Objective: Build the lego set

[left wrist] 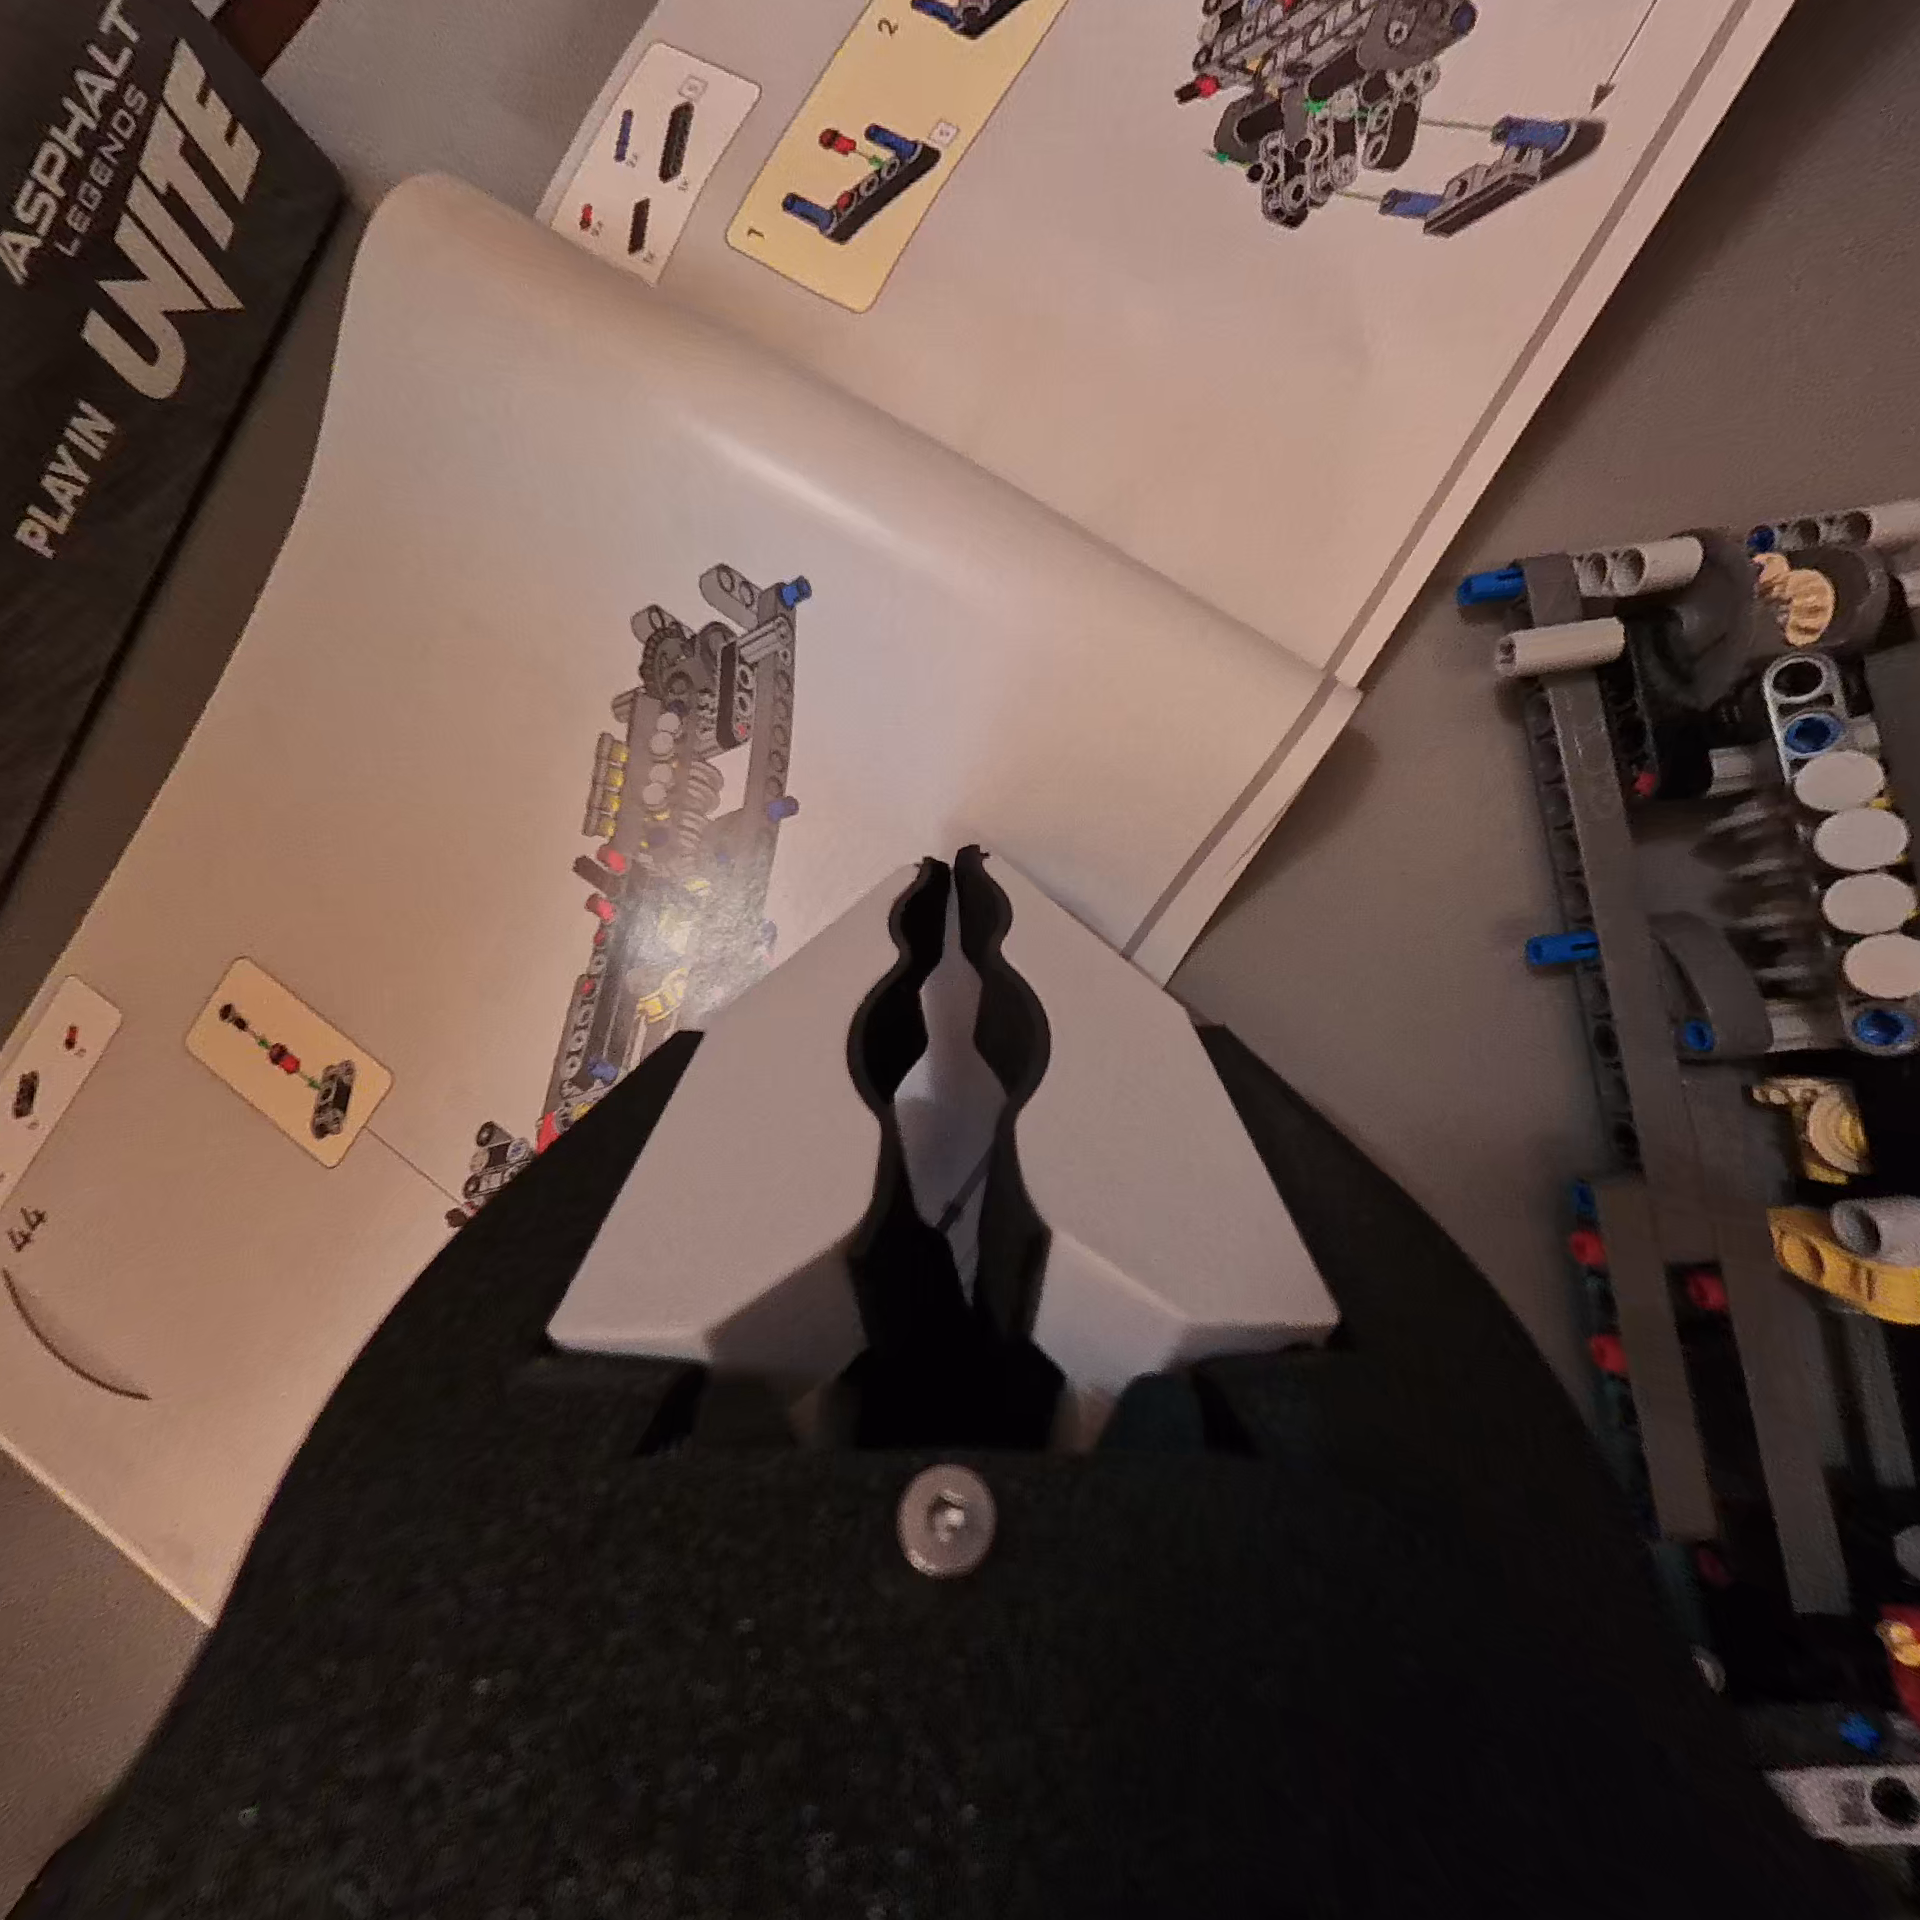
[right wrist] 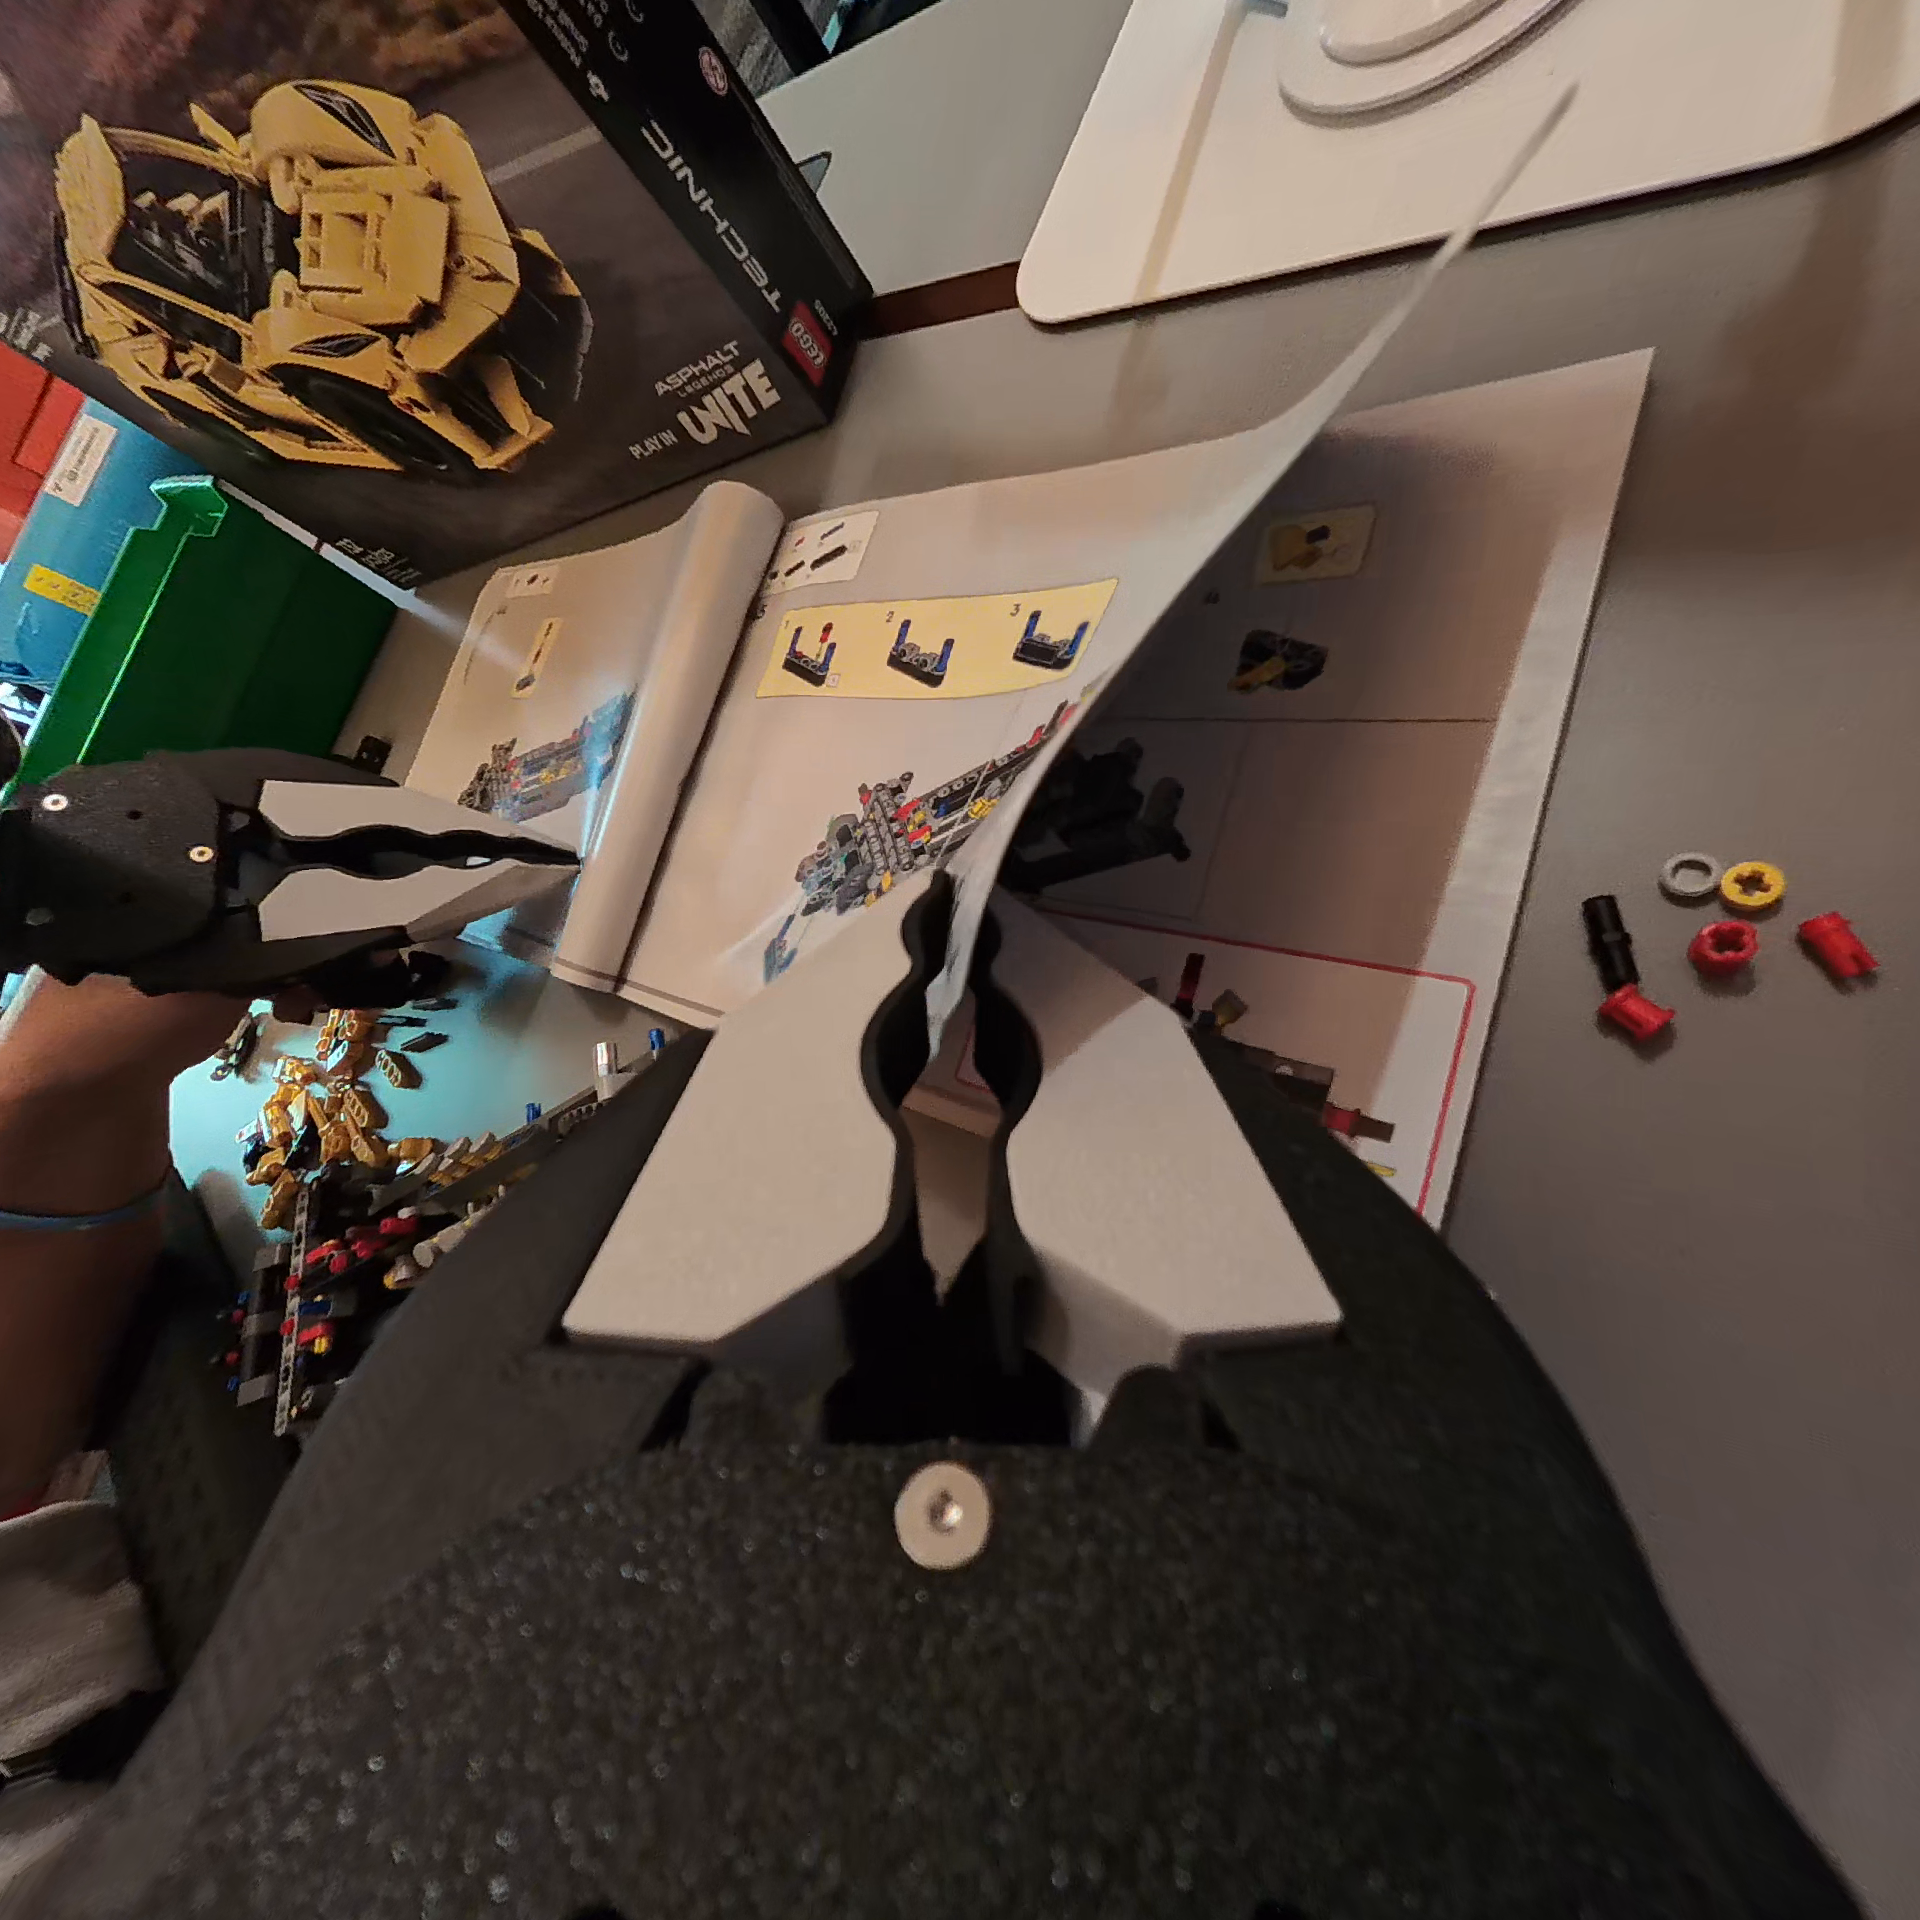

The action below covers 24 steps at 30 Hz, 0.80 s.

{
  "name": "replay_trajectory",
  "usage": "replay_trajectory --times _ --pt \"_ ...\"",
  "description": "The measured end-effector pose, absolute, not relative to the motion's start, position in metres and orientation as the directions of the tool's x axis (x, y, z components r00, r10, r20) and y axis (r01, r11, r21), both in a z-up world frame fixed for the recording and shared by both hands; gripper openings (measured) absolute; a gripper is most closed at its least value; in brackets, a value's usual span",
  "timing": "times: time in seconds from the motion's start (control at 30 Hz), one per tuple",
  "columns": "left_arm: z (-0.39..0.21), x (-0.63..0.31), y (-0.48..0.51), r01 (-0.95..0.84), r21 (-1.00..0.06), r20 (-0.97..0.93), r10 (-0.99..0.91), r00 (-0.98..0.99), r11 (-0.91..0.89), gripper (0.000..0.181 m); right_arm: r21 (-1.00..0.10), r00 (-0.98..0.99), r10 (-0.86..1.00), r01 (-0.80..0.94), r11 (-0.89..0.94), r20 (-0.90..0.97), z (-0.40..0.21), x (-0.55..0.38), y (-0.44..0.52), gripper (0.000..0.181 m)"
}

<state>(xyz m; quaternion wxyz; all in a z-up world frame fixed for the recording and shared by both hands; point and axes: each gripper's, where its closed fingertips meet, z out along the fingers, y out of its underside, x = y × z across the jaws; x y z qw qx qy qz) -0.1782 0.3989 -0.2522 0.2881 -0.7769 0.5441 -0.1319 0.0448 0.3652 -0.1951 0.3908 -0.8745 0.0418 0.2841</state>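
Black box (right wrist: 675,343), ahead-left of right gripper (right wrist: 961,904): white lettering and a red logo square on front and side. Instr. booklet (right wrist: 883,727), just ahead: step digits in yellow panels (right wrist: 935,639), small qty marks by parts pics. Wording not copied here.

Both views dim, warm-toned indoor light; wide-angle lens w/ strong barrel distortion, straight edges bow near frame borders. Left wrist view: instruction booklet (left wrist: 935,520) evenly lit, soft glare patch on the glossy left page over the printed model; partly built lego chassis (left wrist: 1714,1039) at right edge smeared by motion blur, esp. toward lower right. Gripper body in foreground dark, grainy. Right wrist view: lifted page (right wrist: 1247,520) blurred, casts shadow on the sheet beneath; cool bluish-white light on the table (right wrist: 208,1091) at left under the loose parts, w/ bright streak across booklet's left page. Set box (right wrist: 364,260) soft, slightly blurred. Small loose pieces (right wrist: 1725,935) at right sharp, short soft shadows.
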Motion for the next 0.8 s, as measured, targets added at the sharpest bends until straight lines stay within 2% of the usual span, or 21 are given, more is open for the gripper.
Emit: replay_trajectory --times 0.33,0.5,0.8 --pt "-0.253 -0.178 0.398 -0.752 -0.606 -0.068 -0.925 0.373 -0.259 0.0 -0.696 0.807 0.203 -0.315 -0.645 -0.554 -0.184 0.04 0.368 0.0" --pt "-0.254 -0.178 0.398 -0.741 -0.613 -0.045 -0.925 0.377 -0.272 0.0 -0.766 0.754 0.338 -0.323 -0.556 -0.563 -0.155 0.026 0.369 0.0" --pt "-0.253 -0.178 0.398 -0.736 -0.618 -0.036 -0.926 0.375 -0.274 0.0 -0.765 0.753 0.339 -0.323 -0.557 -0.564 -0.157 0.026 0.369 0.0"
